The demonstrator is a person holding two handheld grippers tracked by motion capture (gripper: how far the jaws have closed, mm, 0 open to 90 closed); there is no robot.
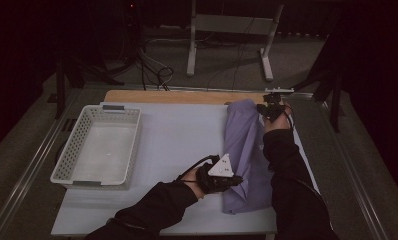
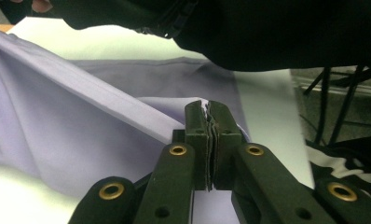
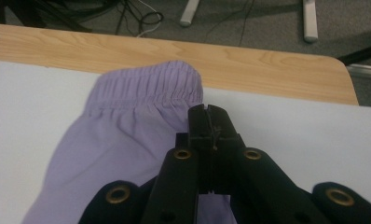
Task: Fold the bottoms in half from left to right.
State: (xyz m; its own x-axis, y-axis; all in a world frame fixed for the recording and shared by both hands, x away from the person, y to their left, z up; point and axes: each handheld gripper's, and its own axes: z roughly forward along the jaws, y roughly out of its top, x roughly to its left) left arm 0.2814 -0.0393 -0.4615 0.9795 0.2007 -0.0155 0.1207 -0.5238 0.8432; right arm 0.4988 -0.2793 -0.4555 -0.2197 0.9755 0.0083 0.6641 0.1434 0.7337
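Note:
A lavender garment (image 1: 247, 145) with an elastic waistband (image 3: 151, 81) lies folded lengthwise on the right side of the white mat (image 1: 182, 135). My left gripper (image 1: 235, 179) is at its near end, jaws shut with a fold of the purple cloth (image 2: 81, 126) pinched between them (image 2: 209, 112). My right gripper (image 1: 268, 107) is at the far end, beside the waistband's right corner. Its jaws (image 3: 208, 114) are pressed together on the edge of the garment (image 3: 127, 130). A dark sleeve (image 2: 267, 32) crosses above the cloth in the left gripper view.
A white plastic basket (image 1: 98, 145) stands at the left of the mat with nothing in it. The wooden table edge (image 1: 182, 96) runs along the far side. Beyond it are a metal stand (image 1: 227, 30) and cables (image 1: 152, 70) on the floor.

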